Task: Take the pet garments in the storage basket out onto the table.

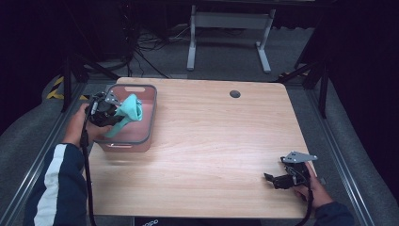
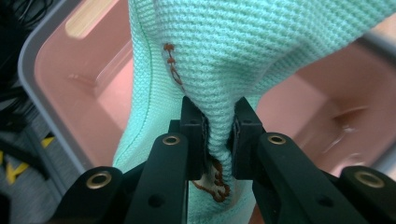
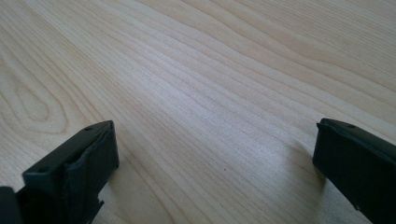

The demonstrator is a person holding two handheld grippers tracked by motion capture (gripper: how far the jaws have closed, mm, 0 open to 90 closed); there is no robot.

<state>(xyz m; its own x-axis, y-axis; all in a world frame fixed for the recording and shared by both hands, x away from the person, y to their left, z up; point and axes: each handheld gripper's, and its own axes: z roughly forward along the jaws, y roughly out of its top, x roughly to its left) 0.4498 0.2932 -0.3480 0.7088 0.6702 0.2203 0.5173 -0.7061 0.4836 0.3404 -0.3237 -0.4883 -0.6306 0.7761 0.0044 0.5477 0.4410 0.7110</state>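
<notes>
A mint-green knitted cloth (image 1: 128,110) with brown stitching hangs over a pink bin (image 1: 149,123) with a grey rim at the table's left. My left gripper (image 1: 113,117) is shut on the cloth, and in the left gripper view the pads pinch a fold of the cloth (image 2: 224,56) above the bin's pink inside (image 2: 79,74). My right gripper (image 1: 273,180) rests low over the wood near the front right corner. In the right gripper view its jaws stand wide apart with bare wood between them, the right gripper (image 3: 215,163) open.
The wooden table (image 1: 216,136) has a dark round grommet (image 1: 235,94) near its far edge. Beyond the far edge stands a white metal frame (image 1: 229,28) on a grey floor with cables. Metal rails run along both sides of the table.
</notes>
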